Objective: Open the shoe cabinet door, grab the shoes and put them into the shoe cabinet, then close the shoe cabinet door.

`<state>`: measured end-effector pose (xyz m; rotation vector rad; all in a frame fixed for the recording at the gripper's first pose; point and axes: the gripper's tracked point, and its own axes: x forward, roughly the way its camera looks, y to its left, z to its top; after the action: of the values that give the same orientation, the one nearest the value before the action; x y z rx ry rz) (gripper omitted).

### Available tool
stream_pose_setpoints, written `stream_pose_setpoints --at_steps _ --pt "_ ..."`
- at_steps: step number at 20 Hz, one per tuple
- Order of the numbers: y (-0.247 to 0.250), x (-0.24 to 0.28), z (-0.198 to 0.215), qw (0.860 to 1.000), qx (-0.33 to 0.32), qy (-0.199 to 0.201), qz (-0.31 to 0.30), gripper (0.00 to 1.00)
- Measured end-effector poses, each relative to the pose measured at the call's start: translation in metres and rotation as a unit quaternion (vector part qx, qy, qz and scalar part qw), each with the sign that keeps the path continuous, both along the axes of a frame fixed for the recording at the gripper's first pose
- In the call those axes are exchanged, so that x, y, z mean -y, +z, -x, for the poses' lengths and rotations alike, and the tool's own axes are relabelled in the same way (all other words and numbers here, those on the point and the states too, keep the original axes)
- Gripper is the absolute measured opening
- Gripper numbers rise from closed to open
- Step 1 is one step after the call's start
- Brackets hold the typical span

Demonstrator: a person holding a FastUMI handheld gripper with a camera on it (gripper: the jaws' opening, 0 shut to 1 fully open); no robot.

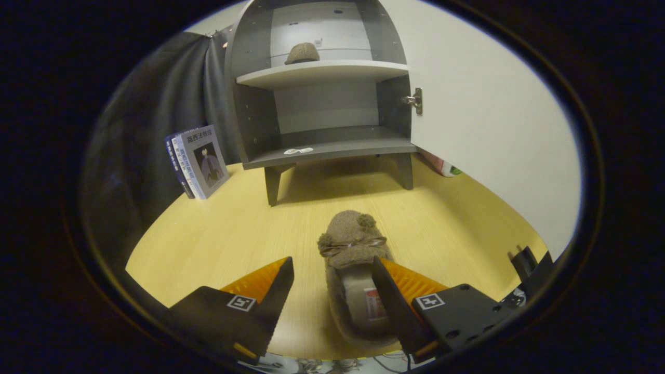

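Pale worktop [218, 234] under the gripper [332, 283], which is held low and level, fingers spread, released; slipper [353, 244] between them, nearer the right finger; open cabinet [322, 145] beyond, another slipper [302, 53] shelved.

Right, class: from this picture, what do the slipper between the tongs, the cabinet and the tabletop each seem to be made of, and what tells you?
Slipper: soft fleece or plush, judging by its fuzzy nap, pompoms and a thin shiny ribbon bow. It lies between the open tongs.
Cabinet: probably laminated board, matte grey, with flat panels and a metal hinge.
Tabletop: pale wood or wood-look laminate; faint grain, smooth finish.
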<state>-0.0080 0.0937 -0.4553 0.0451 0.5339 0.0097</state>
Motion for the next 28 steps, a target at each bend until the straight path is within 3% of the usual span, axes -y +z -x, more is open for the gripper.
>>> stream_pose_setpoints --at_steps 12,28 --pt "0.019 -0.006 0.011 1.000 0.018 -0.006 0.005 0.95" --pt "0.007 -0.004 0.009 1.000 0.011 -0.009 0.006 0.95"
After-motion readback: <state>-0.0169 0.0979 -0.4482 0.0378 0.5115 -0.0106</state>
